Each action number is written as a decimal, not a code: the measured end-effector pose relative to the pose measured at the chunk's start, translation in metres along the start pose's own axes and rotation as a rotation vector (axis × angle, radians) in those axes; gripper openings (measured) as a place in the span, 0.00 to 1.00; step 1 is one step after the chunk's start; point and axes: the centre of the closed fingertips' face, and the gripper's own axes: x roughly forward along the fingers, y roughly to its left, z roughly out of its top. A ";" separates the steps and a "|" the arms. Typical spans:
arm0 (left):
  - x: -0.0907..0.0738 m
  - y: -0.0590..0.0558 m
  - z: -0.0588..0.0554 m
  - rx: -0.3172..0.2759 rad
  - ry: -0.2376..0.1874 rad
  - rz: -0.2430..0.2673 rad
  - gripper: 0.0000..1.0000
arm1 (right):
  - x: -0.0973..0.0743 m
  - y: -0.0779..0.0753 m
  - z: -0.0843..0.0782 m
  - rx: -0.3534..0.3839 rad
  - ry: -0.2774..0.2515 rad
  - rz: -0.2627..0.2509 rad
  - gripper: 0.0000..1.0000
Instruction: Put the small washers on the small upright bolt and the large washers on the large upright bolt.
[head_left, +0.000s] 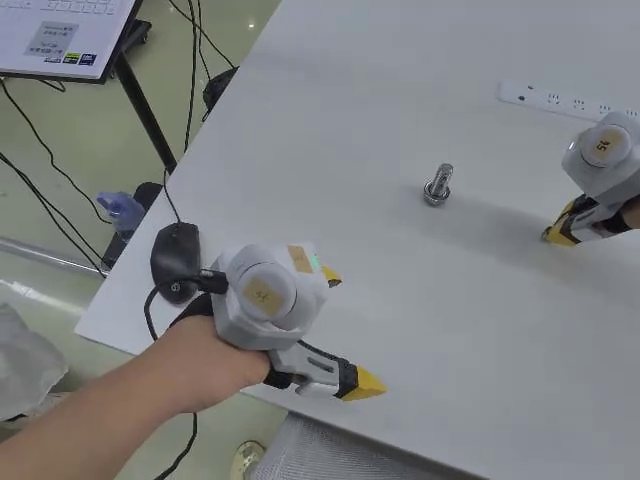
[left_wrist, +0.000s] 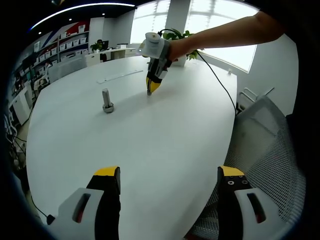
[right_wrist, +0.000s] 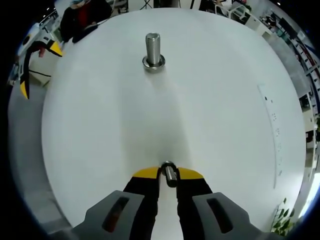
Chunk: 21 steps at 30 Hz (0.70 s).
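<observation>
Jaws of the right hand-held gripper (right_wrist: 168, 174) clench a small metal piece (right_wrist: 170, 172), too tiny to identify; an upright bolt (right_wrist: 153, 50) stands at 12 o'clock on the bench (right_wrist: 100, 125); the left hand-held gripper (left_wrist: 169, 172) gapes.

Broad bare table (head_left: 400, 90) between my grippers, easy passage. I see only upright bolt (head_left: 438, 185) standing mid-table, free room all round it. Right gripper (head_left: 553, 236), fingers pinched on small metal piece (right_wrist: 170, 173), sits off to right. Power strip (head_left: 570, 102) along far edge. Mouse (head_left: 175, 262) beside left gripper (head_left: 348, 330); mesh chair (left_wrist: 265, 135) hugs near edge.
</observation>
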 end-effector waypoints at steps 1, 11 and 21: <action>0.000 0.000 0.000 -0.001 -0.001 0.000 0.79 | 0.000 0.001 0.000 -0.003 0.000 -0.002 0.13; -0.003 -0.004 -0.002 0.004 0.005 0.006 0.78 | -0.003 0.001 -0.002 -0.023 0.005 -0.011 0.17; -0.003 -0.002 0.007 -0.004 -0.017 0.014 0.79 | -0.017 -0.005 0.004 0.013 -0.060 -0.021 0.23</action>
